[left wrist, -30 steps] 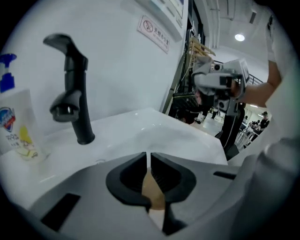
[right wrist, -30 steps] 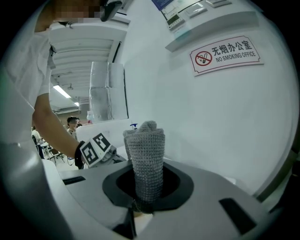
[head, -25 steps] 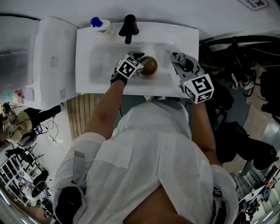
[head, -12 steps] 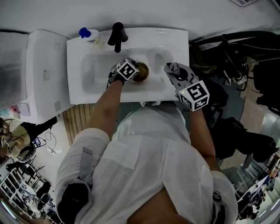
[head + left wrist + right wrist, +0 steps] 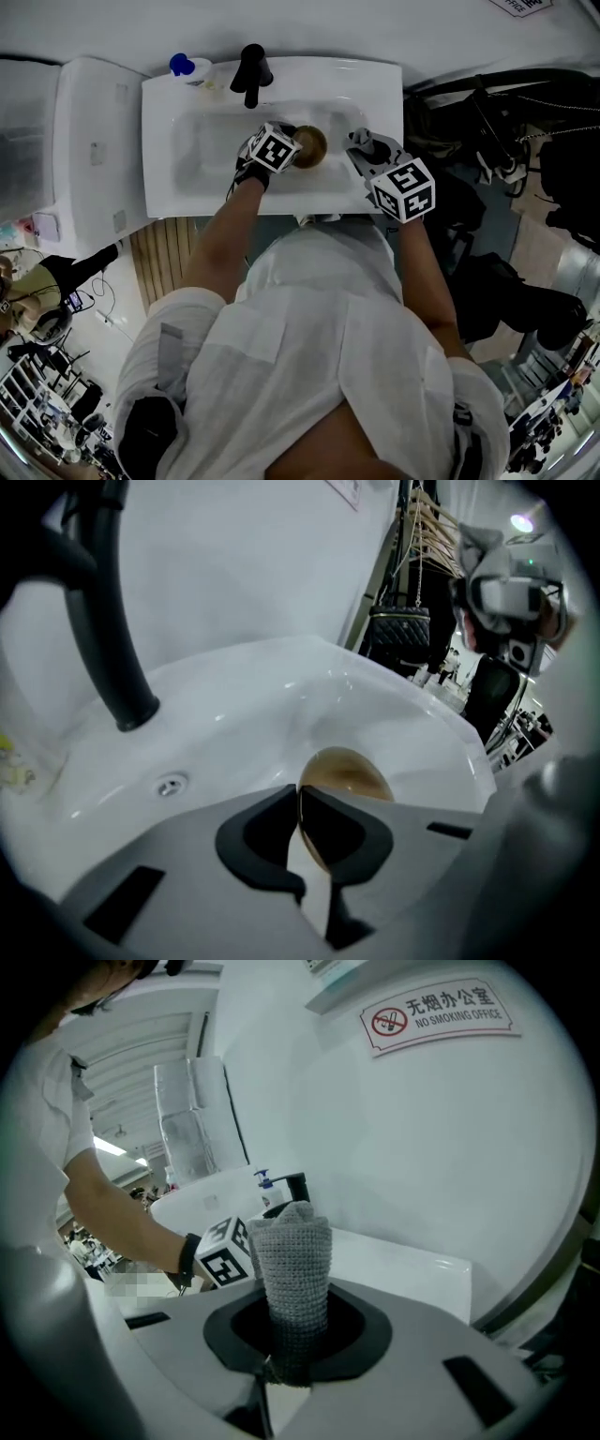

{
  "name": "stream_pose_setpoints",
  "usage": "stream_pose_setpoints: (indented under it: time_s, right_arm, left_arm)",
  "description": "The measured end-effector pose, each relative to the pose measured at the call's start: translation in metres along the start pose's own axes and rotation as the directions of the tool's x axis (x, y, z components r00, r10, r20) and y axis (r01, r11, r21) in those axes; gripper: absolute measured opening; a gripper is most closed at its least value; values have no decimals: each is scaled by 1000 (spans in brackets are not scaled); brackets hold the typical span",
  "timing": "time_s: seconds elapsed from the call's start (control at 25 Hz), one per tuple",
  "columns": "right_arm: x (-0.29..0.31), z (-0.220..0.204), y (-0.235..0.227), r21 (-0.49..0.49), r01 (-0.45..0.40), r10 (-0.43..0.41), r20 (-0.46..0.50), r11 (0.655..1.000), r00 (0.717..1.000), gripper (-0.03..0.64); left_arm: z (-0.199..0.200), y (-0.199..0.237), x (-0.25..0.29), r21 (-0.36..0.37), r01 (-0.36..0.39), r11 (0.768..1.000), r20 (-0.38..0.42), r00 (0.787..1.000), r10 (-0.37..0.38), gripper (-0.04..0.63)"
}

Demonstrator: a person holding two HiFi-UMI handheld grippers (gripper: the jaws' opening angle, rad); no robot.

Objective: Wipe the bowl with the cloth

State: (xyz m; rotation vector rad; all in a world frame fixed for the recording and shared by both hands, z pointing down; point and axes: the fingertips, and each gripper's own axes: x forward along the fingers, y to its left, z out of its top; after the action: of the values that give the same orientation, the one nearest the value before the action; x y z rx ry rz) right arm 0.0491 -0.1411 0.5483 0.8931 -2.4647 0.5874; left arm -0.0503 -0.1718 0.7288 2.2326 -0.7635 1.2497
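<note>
A small brown bowl [image 5: 313, 143] lies in the white sink [image 5: 187, 173]. My left gripper [image 5: 293, 141] reaches into the basin from the near side, jaws shut on the bowl's near rim. The left gripper view shows the rim pinched where the two black pads [image 5: 272, 832] of the left gripper [image 5: 298, 803] meet, and the brown bowl [image 5: 349, 772] beyond them. My right gripper [image 5: 362, 142] hovers over the sink's right edge, just right of the bowl. A rolled grey knitted cloth [image 5: 292, 1251] sticks up from the right gripper [image 5: 281, 1358]. Its jaws are opening a touch but still pinch the cloth.
A black faucet [image 5: 253, 70] stands at the back of the sink, with a blue-capped soap bottle [image 5: 184, 67] to its left. A white toilet tank [image 5: 89, 141] adjoins the sink's left side. Bags and chairs crowd the floor at the right. A no-smoking sign [image 5: 441, 1012] hangs on the wall.
My left gripper's jaws have come together on the bowl's rim. The right gripper with the cloth has drifted a little left, nearer the bowl.
</note>
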Motion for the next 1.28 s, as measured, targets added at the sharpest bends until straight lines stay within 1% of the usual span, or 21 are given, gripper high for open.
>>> stream_pose_setpoints:
  time_s: [0.16, 0.24, 0.32, 0.44, 0.52, 0.64, 0.72, 0.8, 0.88, 0.96, 1.04, 1.12, 1.28]
  right_arm:
    - [13, -5, -8, 53, 18, -15, -48, 998, 999, 83]
    - [19, -7, -14, 69, 36, -31, -73, 997, 997, 117]
    - [25, -10, -21, 73, 52, -45, -103, 996, 994, 140]
    - [32, -16, -27, 66, 68, -57, -152, 996, 987, 152]
    - [35, -17, -29, 65, 70, -57, -177, 995, 983, 155]
    - [38, -12, -28, 60, 57, -46, -183, 997, 982, 153]
    - [37, -7, -26, 47, 47, -38, -185, 998, 982, 127]
    - [36, -3, -27, 36, 48, -41, -193, 998, 980, 78]
    - [33, -1, -31, 46, 70, -59, -205, 996, 977, 56]
    - [32, 1, -34, 50, 91, -77, -234, 995, 969, 46]
    - [32, 3, -32, -8, 97, -95, -275, 995, 957, 43]
    - [32, 5, -30, -68, 103, -119, -302, 992, 946, 43]
    - [32, 8, -24, -148, 105, -149, -334, 983, 931, 43]
  left_arm:
    - [36, -11, -31, -69, -19, 997, 114, 993, 27, 25]
    - [51, -16, -48, -86, -24, 996, 148, 988, 36, 25]
    - [66, -22, -67, -89, -24, 996, 174, 984, 39, 25]
    - [89, -30, -95, -66, -37, 997, 222, 974, 51, 24]
    - [98, -33, -110, -60, -41, 997, 243, 968, 55, 23]
    - [111, -39, -131, -50, -36, 998, 286, 957, 49, 23]
    - [118, -43, -140, -35, -42, 999, 304, 951, 50, 25]
    - [122, -47, -146, -19, -40, 999, 316, 948, 44, 26]
    - [123, -52, -147, 14, -42, 999, 321, 946, 36, 33]
    - [122, -56, -145, 83, -75, 994, 317, 948, 45, 43]
    - [125, -59, -143, 160, -124, 979, 315, 946, 69, 48]
    - [127, -61, -142, 215, -165, 962, 307, 947, 94, 46]
    - [132, -63, -141, 311, -210, 927, 285, 951, 120, 46]
